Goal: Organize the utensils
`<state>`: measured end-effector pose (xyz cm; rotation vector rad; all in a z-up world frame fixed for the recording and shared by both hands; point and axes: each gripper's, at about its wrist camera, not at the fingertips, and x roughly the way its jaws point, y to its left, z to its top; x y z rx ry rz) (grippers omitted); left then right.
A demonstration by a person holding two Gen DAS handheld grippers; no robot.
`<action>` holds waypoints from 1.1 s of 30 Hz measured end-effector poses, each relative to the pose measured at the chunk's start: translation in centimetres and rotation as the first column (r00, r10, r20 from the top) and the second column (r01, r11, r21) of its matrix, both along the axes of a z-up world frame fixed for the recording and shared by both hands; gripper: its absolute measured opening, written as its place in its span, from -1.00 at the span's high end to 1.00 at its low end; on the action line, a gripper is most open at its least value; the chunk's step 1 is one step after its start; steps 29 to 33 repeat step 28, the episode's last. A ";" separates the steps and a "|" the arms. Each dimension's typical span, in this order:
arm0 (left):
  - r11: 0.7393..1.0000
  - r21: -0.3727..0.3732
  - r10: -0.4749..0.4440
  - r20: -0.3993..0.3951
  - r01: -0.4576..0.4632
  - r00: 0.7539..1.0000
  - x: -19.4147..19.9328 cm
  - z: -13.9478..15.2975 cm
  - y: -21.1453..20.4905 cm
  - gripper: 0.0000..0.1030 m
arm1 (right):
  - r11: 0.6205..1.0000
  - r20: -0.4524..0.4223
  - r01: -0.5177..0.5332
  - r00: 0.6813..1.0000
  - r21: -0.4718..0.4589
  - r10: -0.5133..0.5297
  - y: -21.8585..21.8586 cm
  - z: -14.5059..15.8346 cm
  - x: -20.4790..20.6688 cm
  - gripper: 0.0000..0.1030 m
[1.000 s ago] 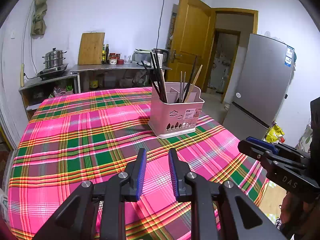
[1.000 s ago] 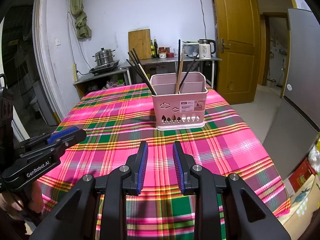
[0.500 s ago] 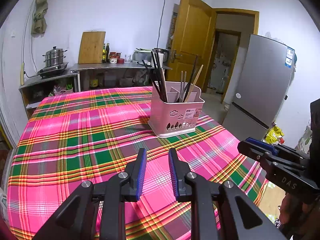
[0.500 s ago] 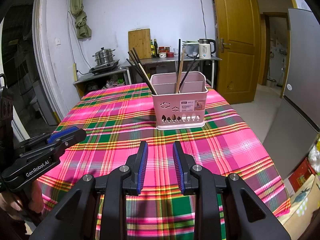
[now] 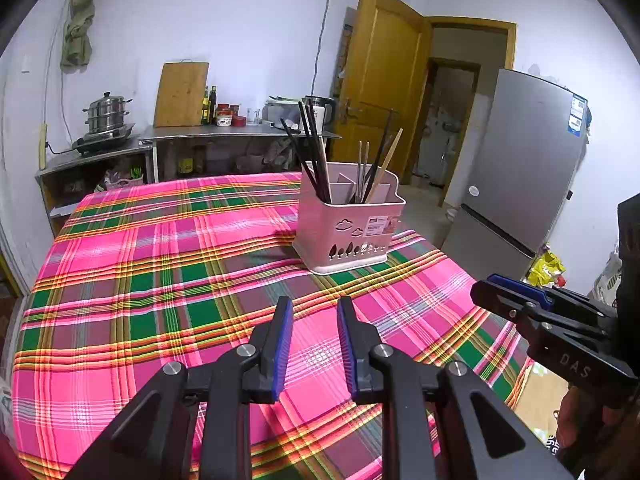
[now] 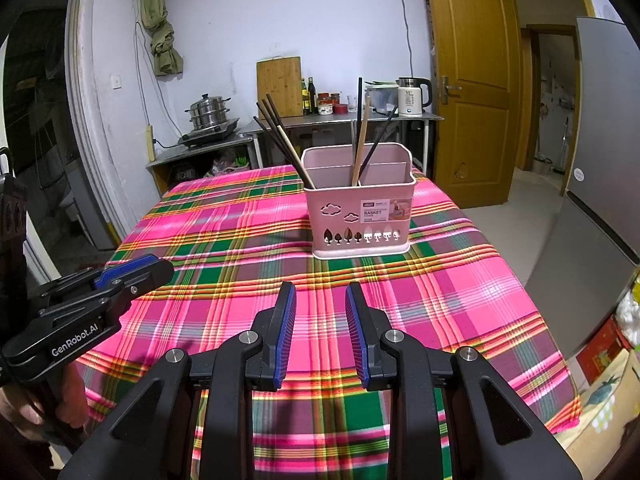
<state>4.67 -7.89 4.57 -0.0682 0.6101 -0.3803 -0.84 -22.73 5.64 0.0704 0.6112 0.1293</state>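
Observation:
A pink utensil basket [image 5: 349, 227] [image 6: 361, 211] stands upright on the plaid-covered table [image 5: 160, 280] [image 6: 224, 240], toward its far right. Several dark chopsticks [image 5: 310, 152] [image 6: 276, 136] lean in its left compartment; a wooden chopstick [image 6: 361, 142], thin metal ones [image 5: 362, 168] and dark ones stand in the right. My left gripper [image 5: 314, 312] is open and empty above the near table, well short of the basket. My right gripper [image 6: 320, 296] is open and empty, also short of the basket. Each gripper shows in the other's view, the right one [image 5: 520, 300] and the left one [image 6: 128, 272].
A steel counter [image 6: 340, 118] at the back wall holds a cutting board [image 5: 182, 94], bottles, jars and a kettle [image 6: 412, 96]. A steamer pot [image 5: 106, 114] sits on a lower shelf at left. A grey fridge [image 5: 524, 168] and a wooden door [image 6: 472, 80] stand to the right.

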 end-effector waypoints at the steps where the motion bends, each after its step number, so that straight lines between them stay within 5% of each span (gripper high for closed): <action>1: 1.000 -0.001 0.000 -0.001 0.000 1.000 0.0 0.0 0.0 0.57 | 1.000 0.000 0.000 1.000 0.000 0.000 0.0 0.0 0.0 0.49; 33: 1.000 0.015 -0.002 0.010 0.002 1.000 -0.2 -0.1 -0.6 0.57 | 1.000 -0.004 -0.001 1.000 -0.004 0.001 -0.1 -0.2 -0.1 0.49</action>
